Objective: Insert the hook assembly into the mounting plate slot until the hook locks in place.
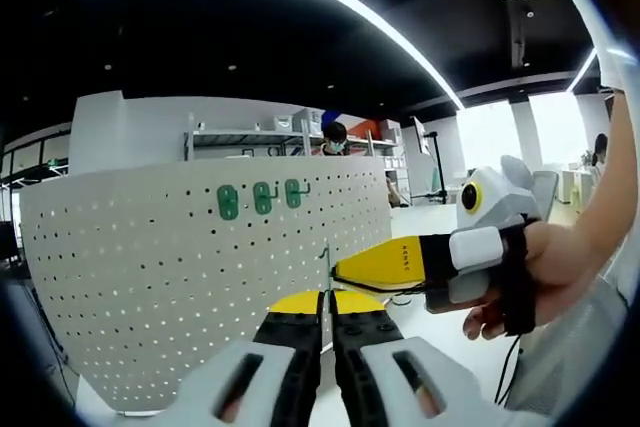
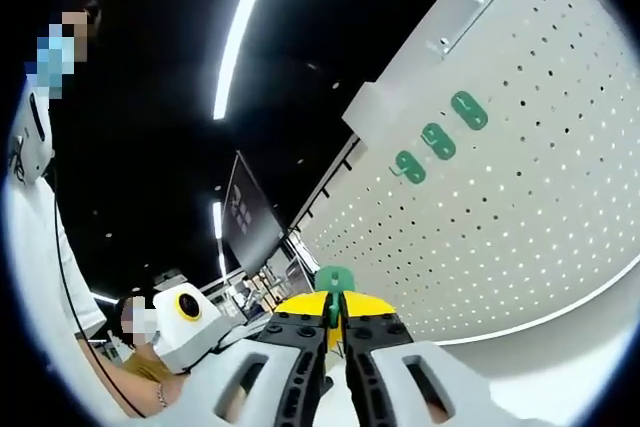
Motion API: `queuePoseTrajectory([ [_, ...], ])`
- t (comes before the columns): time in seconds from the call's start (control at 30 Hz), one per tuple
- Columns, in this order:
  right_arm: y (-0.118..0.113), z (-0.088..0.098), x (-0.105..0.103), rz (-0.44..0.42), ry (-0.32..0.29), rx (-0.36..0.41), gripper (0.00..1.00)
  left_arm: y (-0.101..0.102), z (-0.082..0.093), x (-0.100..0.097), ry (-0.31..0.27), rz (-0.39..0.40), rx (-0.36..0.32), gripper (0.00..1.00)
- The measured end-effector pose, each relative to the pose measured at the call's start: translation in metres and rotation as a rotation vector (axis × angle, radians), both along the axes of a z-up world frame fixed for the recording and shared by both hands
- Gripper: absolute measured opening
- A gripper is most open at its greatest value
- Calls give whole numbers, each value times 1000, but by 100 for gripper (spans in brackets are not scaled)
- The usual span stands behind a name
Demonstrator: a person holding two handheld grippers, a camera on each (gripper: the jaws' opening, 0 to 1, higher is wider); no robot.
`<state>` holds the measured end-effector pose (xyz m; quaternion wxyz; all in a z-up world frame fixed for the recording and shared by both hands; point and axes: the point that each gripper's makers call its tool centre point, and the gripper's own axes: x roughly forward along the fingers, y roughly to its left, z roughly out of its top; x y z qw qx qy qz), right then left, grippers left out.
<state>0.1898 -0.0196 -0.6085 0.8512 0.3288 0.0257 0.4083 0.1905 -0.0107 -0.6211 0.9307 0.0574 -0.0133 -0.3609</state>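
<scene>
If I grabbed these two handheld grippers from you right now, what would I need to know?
Left gripper: jaws shut, what they pinch is unclear.
Right gripper: shut on a green hook, held in front of the white pegboard.
Done: three green hooks already hang in a row on the pegboard.
Left: bring the held hook to the board, push it into its holes until it locks, then release.
</scene>
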Motion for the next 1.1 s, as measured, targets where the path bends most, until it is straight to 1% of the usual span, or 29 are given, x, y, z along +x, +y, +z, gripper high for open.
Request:
queuePoseTrajectory([
  [0.53,0,0,1,-12,22,21,1,1,0,0,6,3,-8,2],
  [0.67,-1,-1,1,-9,40,56,1,0,1,0,4,0,-9,2],
  [0.83,-2,-1,0,-11,36,42,0,0,0,-1,-1,-4,0,2],
  [0.9,-2,0,0,-5,47,61,0,-1,1,-1,-3,-8,-12,3],
  [1.03,-3,-2,-2,-1,51,58,0,-2,0,-3,10,-17,-10,3],
  [1.1,-3,-1,-2,1,49,57,0,-2,0,-4,18,-23,-20,4],
])
